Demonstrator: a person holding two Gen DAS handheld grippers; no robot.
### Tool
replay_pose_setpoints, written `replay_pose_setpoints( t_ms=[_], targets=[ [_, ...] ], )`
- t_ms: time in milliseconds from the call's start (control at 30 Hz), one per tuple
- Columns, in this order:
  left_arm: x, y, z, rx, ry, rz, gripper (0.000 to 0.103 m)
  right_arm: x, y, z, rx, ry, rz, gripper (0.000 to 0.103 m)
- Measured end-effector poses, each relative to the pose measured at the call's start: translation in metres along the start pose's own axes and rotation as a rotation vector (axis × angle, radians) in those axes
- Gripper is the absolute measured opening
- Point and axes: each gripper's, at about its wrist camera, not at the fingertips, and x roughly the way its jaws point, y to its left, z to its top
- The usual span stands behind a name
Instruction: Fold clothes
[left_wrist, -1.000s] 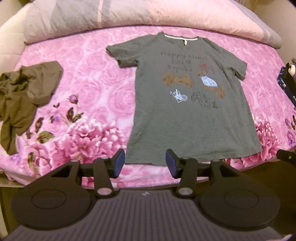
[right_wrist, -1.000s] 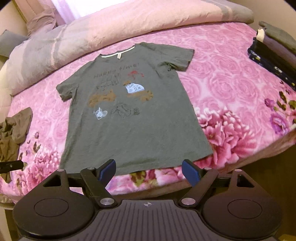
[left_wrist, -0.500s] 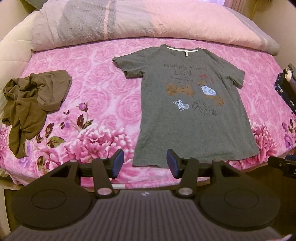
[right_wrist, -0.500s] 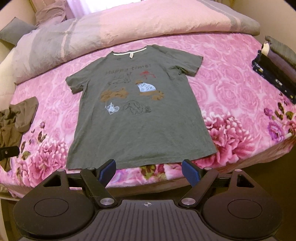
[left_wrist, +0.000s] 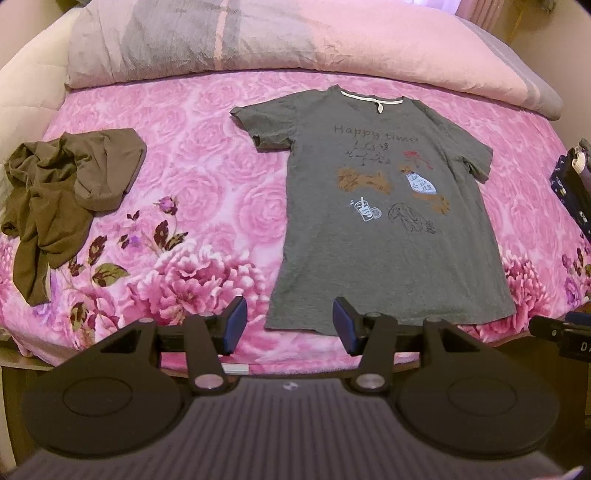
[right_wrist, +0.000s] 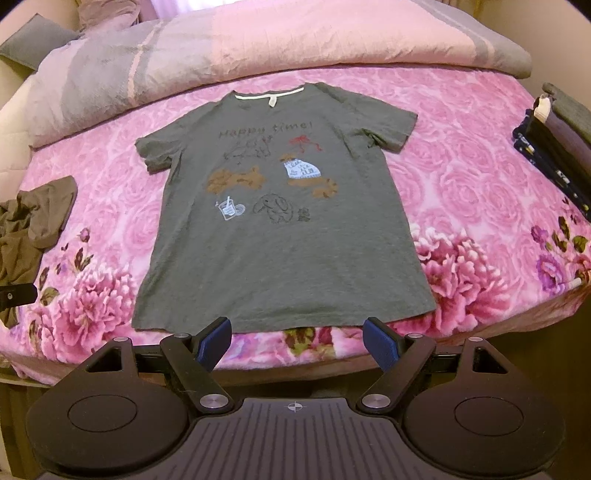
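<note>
I am looking down over the near edge of the bed, and the grey T-shirt (right_wrist: 284, 236) is lying flat and face up in the middle of the pink rose-print bedspread (right_wrist: 454, 173), collar toward the far side, hem running along the near edge. Its knit looks soft and slightly nubby; the front is carrying a "Happy time!" line, brown bone shapes, a small blue-and-white garment, a cup and a line-drawn rabbit. Both short sleeves are spreading outward, the one at picture left curling under a little at the cuff.

Other things are sitting around it — a crumpled olive-brown garment (left_wrist: 62, 199) is heaped well apart from the shirt on the left side of the bed, twisted into ropy folds. A stack of folded dark clothes (right_wrist: 554, 147) is resting at the right edge, navy patterned fabric under grey. Across the far side a thick pink-and-grey duvet (right_wrist: 258, 48) is bunching up, its surface crinkled. Nothing is lying on the shirt itself.

I am holding the left gripper (left_wrist: 290, 325) just off the near edge, over the shirt's lower-left hem corner, its blue-padded jaws standing apart with nothing between them. The right gripper (right_wrist: 297, 338) is hovering below the hem's middle — its jaws are spread wider and are empty too. Neither is touching cloth.
</note>
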Motion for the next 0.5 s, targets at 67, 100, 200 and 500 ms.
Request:
replay_pose_setpoints(
  t_ms=[67, 100, 200, 500],
  targets=[
    [0.005, 0.002, 0.003, -0.016, 0.007, -0.006, 0.048, 0.004, -0.002, 0.004, -0.005, 0.007, -0.002, 0.081],
    [0.009, 0.003, 0.005, -0.030, 0.011, -0.015, 0.048, 0.006, -0.003, 0.006, -0.008, 0.013, -0.002, 0.081],
    [0.018, 0.006, 0.011, -0.084, 0.020, -0.057, 0.048, 0.013, -0.008, 0.013, -0.005, 0.028, -0.001, 0.081],
    [0.061, 0.020, 0.047, -0.348, -0.002, -0.189, 0.048, 0.050, -0.051, 0.056, 0.007, 0.056, -0.009, 0.081]
  ],
)
